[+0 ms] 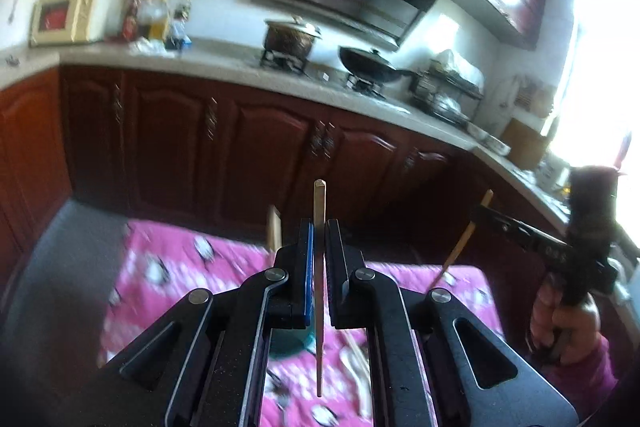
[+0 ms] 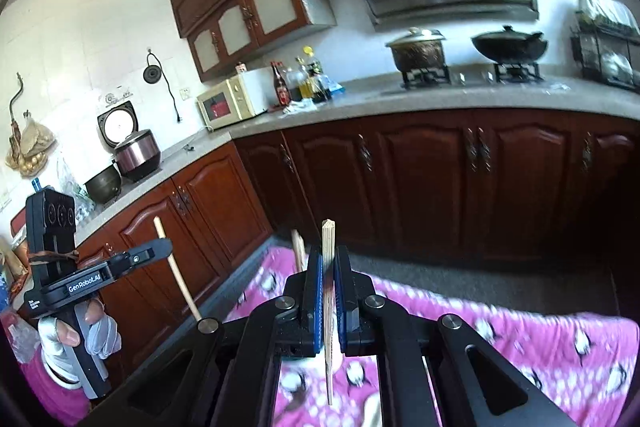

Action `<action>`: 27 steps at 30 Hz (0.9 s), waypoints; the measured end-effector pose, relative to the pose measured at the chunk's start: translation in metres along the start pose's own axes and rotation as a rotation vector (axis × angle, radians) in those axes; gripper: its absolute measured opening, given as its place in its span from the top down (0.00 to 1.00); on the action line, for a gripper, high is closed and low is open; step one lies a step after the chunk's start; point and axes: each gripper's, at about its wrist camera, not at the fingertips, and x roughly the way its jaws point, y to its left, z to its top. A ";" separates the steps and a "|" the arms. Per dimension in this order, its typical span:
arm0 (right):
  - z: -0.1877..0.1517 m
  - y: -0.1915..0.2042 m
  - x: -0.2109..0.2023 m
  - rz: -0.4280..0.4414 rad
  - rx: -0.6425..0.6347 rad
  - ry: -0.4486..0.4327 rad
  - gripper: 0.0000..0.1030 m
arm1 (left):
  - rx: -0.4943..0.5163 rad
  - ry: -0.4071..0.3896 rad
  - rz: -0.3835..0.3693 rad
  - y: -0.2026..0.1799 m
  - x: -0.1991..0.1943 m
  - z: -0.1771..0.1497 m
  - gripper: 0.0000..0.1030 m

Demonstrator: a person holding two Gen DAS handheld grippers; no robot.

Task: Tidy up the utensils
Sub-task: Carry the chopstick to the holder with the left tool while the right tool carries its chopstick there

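Note:
My left gripper (image 1: 319,243) is shut on a wooden chopstick (image 1: 319,211), held upright above the pink penguin-print cloth (image 1: 176,267). My right gripper (image 2: 328,267) is shut on another wooden chopstick (image 2: 328,239), also upright. Each gripper shows in the other's view: the right one (image 1: 486,213) with its chopstick (image 1: 460,251) at right, the left one (image 2: 162,247) with its chopstick (image 2: 176,267) at left. More utensils, a white spoon (image 1: 356,371) and a chopstick (image 1: 354,347), lie on the cloth below, beside a teal cup (image 1: 288,345), partly hidden by my fingers.
A dark wood cabinet run (image 2: 440,179) with a grey countertop (image 2: 360,99) stands behind the table. On it are a microwave (image 2: 232,103), bottles (image 2: 304,79), a pot (image 2: 418,53) and a wok (image 2: 508,45) on the stove, and a dish rack (image 2: 608,55).

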 end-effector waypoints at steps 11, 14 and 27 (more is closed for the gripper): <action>0.013 0.022 0.094 0.009 -0.024 0.025 0.95 | 0.004 -0.003 0.130 0.039 0.077 0.012 0.96; 0.007 0.016 0.113 0.014 -0.004 0.045 0.95 | 0.008 0.013 0.160 0.046 0.096 0.005 0.96; -0.039 -0.009 0.190 0.037 0.036 0.218 0.95 | 0.019 0.096 0.172 0.052 0.144 -0.028 0.95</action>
